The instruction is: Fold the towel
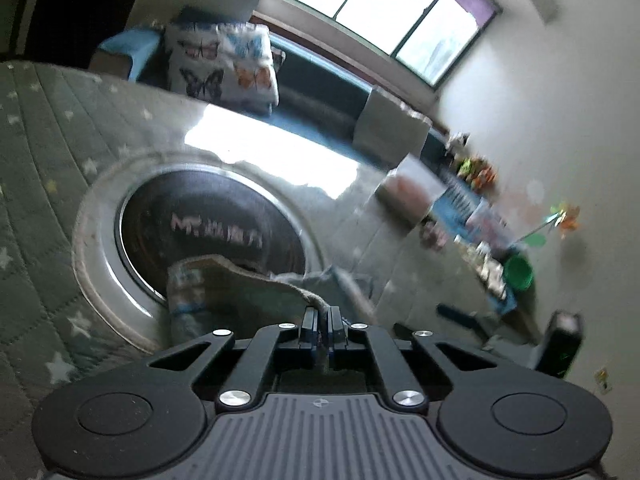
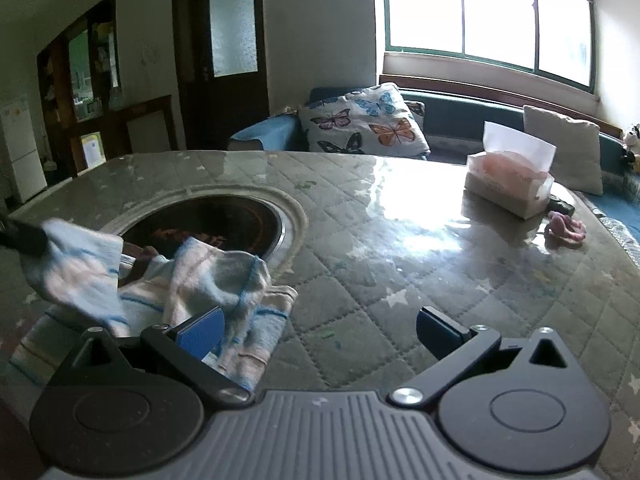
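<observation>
Presently, the towel is pinched by the left gripper, while the right gripper is held wide open and empty.

In the left wrist view, the left jaws are seen closed on a raised edge of the cloth, which runs forward from the fingertips in a ridge. The rest of the towel is seen rumpled just ahead of that gripper, over the near rim of the round cooktop set into the table. In the right wrist view, the towel is found ahead and to the left of the right gripper, one fold lying against its left finger; the right finger stands over bare quilted cover. A tissue box is noted well ahead and to the right. The left gripper's tip is seen at the far left, with towel hanging from it.
</observation>
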